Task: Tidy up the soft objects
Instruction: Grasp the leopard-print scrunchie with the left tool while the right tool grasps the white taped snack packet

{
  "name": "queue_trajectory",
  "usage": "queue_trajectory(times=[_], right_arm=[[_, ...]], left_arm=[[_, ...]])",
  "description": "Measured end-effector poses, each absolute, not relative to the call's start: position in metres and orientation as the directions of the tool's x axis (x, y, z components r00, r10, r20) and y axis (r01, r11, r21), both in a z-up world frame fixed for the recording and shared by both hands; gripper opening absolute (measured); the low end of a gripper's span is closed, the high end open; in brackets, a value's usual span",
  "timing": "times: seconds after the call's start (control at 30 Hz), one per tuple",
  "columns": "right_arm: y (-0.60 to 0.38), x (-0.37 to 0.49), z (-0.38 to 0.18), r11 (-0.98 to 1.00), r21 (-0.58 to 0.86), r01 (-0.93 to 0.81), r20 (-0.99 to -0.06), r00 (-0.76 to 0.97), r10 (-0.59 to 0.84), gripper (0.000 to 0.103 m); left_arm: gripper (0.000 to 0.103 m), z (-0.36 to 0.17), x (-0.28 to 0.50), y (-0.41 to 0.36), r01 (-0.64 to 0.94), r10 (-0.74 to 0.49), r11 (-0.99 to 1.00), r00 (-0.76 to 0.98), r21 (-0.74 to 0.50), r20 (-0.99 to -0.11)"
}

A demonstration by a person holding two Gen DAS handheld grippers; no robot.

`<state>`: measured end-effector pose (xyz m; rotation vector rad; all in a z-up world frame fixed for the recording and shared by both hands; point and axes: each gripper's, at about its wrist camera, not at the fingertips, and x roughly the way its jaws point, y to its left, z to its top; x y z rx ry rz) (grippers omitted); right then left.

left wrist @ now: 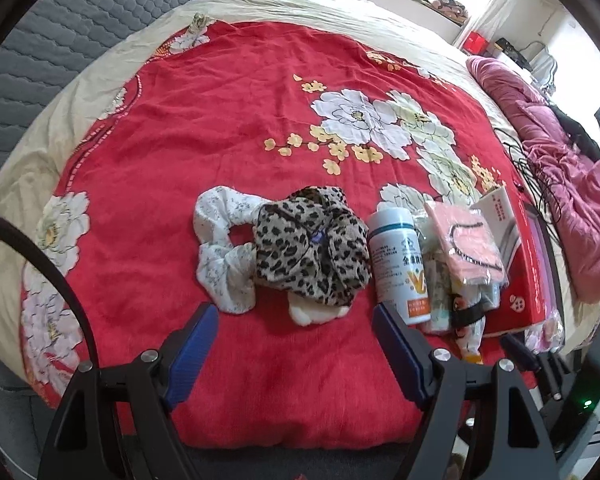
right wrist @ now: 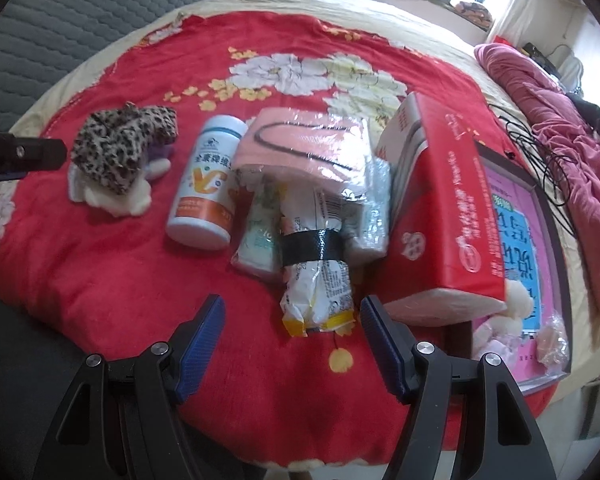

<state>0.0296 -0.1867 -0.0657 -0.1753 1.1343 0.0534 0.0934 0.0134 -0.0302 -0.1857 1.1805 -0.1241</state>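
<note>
Left wrist view: left gripper [left wrist: 292,316] hanging over the near edge of the red floral bedspread [left wrist: 220,120], jaws spread wide, grasping nothing. Lying just beyond the fingertips: a leopard-print cloth [left wrist: 308,248] bunched on top of a white floral scarf [left wrist: 224,256], with a cream fluffy piece [left wrist: 316,314] poking out at its near side. Standing just right of the cloth: a white supplement bottle [left wrist: 396,264], then a pink wrapped packet [left wrist: 464,240] and a red box [left wrist: 528,280].

Right wrist view: right gripper [right wrist: 292,320] likewise released, jaws wide, nothing between the pads. Pointing at a white and yellow snack bag [right wrist: 320,292] banded with black tape [right wrist: 312,246], its near end lying roughly between the fingertips but not touched. Resting against the bag: clear-wrapped tissue packs [right wrist: 256,240] and the pink packet, overlapping at the far side.

Progress, judged: sorting apparently not yet begun. Soft cloths heaped at left, soft packets still mixed with bottle and box in one cluster. Remaining: picking out every soft item and grouping apart from the hard goods.
</note>
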Motion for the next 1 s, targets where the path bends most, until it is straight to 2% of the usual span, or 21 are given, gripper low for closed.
queue_trajectory(times=[0.23,0.43,0.6,0.77,0.87,0.97,1.0], right_arm=[[-0.184,0.043,-0.087,0.980,-0.169,-0.102,-0.911,0.396,-0.116,0.071],[-0.191,0.052,-0.098,0.986,-0.150,-0.069,-0.917,0.382,-0.113,0.059],[-0.203,0.056,-0.101,0.994,-0.098,-0.041,-0.919,0.386,-0.075,0.043],[-0.211,0.051,-0.093,0.999,-0.015,-0.030,-0.918,0.397,-0.001,0.041],[-0.216,0.045,-0.087,0.998,0.054,-0.031,-0.920,0.387,0.062,0.041],[-0.218,0.037,-0.080,0.995,0.090,-0.032,-0.919,0.383,0.095,0.040],[-0.219,0.035,-0.078,0.994,0.100,-0.036,-0.918,0.382,0.106,0.040]], left_arm=[[0.079,-0.043,0.113,0.009,0.005,-0.181,0.981,0.363,-0.193,-0.914],[0.079,-0.052,0.129,0.000,0.016,-0.163,0.986,0.342,-0.168,-0.925],[0.079,-0.060,0.142,-0.006,0.017,-0.128,0.991,0.327,-0.130,-0.936],[0.079,-0.067,0.150,-0.017,0.044,-0.093,0.996,0.313,-0.084,-0.945],[0.065,-0.072,0.153,-0.020,0.055,-0.103,0.994,0.301,-0.090,-0.948],[0.046,-0.074,0.153,-0.018,0.060,-0.138,0.990,0.293,-0.126,-0.946],[0.035,-0.074,0.153,-0.017,0.063,-0.159,0.987,0.287,-0.147,-0.945]])
